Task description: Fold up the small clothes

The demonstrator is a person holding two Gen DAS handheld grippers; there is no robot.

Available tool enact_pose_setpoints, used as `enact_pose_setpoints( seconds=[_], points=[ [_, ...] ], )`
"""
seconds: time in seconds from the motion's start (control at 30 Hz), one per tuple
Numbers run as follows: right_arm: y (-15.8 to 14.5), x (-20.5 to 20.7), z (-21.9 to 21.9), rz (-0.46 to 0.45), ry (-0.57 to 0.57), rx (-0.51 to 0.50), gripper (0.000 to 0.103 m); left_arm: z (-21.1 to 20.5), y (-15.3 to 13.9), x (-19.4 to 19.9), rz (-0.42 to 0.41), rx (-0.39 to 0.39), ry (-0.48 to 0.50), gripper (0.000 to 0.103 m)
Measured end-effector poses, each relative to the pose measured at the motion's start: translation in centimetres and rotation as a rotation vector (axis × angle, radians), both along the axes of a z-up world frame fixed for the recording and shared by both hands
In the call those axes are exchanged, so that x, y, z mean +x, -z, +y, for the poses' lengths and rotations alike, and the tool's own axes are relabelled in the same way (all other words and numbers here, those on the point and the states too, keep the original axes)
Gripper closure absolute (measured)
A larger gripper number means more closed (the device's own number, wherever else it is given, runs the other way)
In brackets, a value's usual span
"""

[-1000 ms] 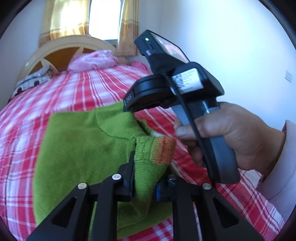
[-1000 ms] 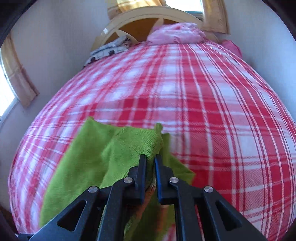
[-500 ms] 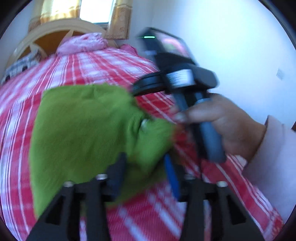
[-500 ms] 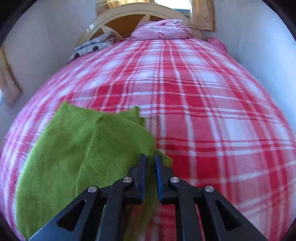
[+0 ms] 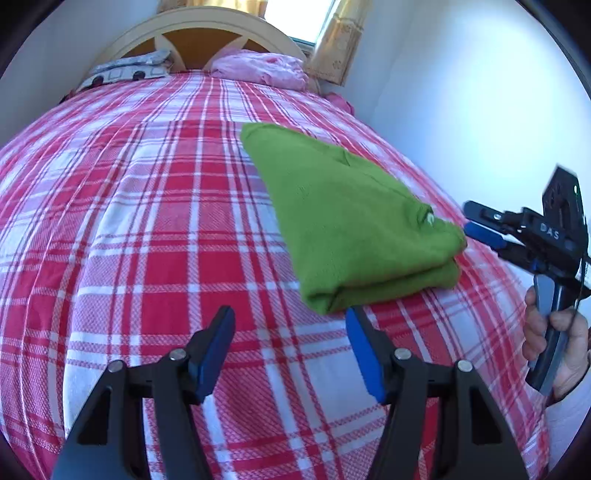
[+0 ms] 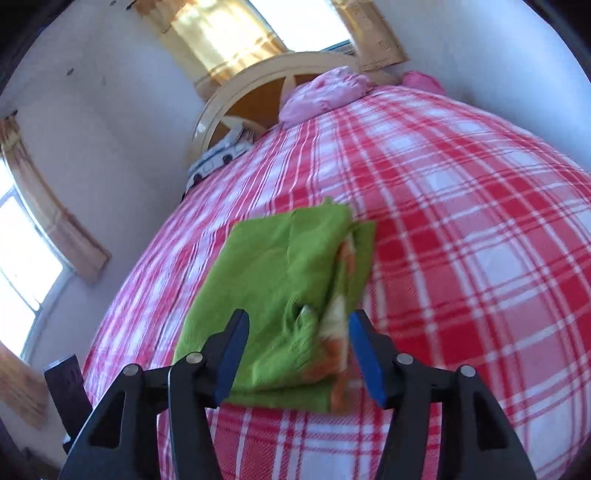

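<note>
A small green knit garment [image 5: 347, 225] lies folded in a thick stack on the red-and-white plaid bed cover [image 5: 155, 221]. My left gripper [image 5: 291, 328] hovers just in front of its near fold with its jaws opening and nothing between them. In the right wrist view the same garment [image 6: 280, 280] shows an orange and white patch along its right edge. My right gripper [image 6: 297, 332] stands over its near end, jaws opening, pads off the cloth. From the left wrist view, the right gripper [image 5: 476, 221] sits at the garment's right end, held by a hand [image 5: 557, 350].
A cream arched headboard [image 5: 207, 29] stands at the far end, with a pink bundle [image 5: 258, 66] and a patterned pillow [image 5: 125, 72] before it. A white wall [image 5: 461, 92] runs along the bed's right side. A curtained window [image 6: 33, 258] is on the left wall.
Both grippers let go of the green garment and drew back from it. The garment, lifted and bunched before, now lies folded flat on the bed.
</note>
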State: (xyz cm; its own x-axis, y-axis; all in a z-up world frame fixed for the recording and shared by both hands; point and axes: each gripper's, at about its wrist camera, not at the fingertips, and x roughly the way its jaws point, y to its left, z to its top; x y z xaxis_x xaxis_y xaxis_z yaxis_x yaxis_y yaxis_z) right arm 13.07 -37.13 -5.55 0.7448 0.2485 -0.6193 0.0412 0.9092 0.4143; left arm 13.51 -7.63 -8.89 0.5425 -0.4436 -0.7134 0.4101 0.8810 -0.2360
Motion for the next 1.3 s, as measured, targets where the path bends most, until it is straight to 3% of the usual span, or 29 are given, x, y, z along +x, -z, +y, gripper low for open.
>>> enact_pose_setpoints(
  seconds=[0.13, 0.2, 0.23, 0.27, 0.37, 0.43, 0.53, 0.8, 1.03, 1.17, 1.3],
  points=[
    [1.3, 1.0, 2.7, 0.041, -0.024, -0.197, 0.045, -2.7, 0.5, 0.1, -0.038, 0.138, -0.037, 0.038],
    [1.9, 1.3, 3.2, 0.053, -0.029, -0.255, 0.045, -3.1, 0.9, 1.0, -0.013, 0.133, -0.068, 0.037],
    [2.3, 1.2, 3.4, 0.060, -0.035, -0.270, 0.052, -2.9, 1.0, 1.6, 0.012, 0.107, -0.082, 0.037],
    [2.7, 1.3, 3.4, 0.070, -0.039, -0.274, 0.070, -2.8, 0.9, 2.0, 0.025, 0.086, -0.100, 0.037],
    [3.7, 1.1, 2.8, 0.084, -0.016, -0.262, 0.077, -3.9, 0.7, 2.9, 0.012, 0.113, -0.106, 0.037],
    [4.0, 0.8, 2.3, 0.087, -0.006, -0.226, 0.079, -4.5, 0.8, 3.3, -0.004, 0.166, -0.130, 0.029],
    [4.2, 0.3, 2.4, 0.097, -0.016, -0.225, 0.081, -4.1, 0.9, 3.7, 0.002, 0.179, -0.164, 0.022],
    [4.3, -1.2, 4.2, 0.119, -0.065, -0.293, 0.081, -3.4, 0.7, 4.1, -0.021, 0.218, -0.174, 0.025],
    [5.1, -2.2, 3.5, 0.126, -0.045, -0.242, 0.081, -2.2, 1.3, 4.1, 0.010, 0.189, -0.167, 0.028],
    [4.9, -2.2, 4.2, 0.131, -0.050, -0.292, 0.081, -1.6, 1.3, 3.4, 0.013, 0.184, -0.147, 0.027],
    [4.3, -2.4, 3.5, 0.145, -0.048, -0.251, 0.073, -0.2, 0.7, 1.9, 0.010, 0.168, -0.084, 0.026]
  ],
)
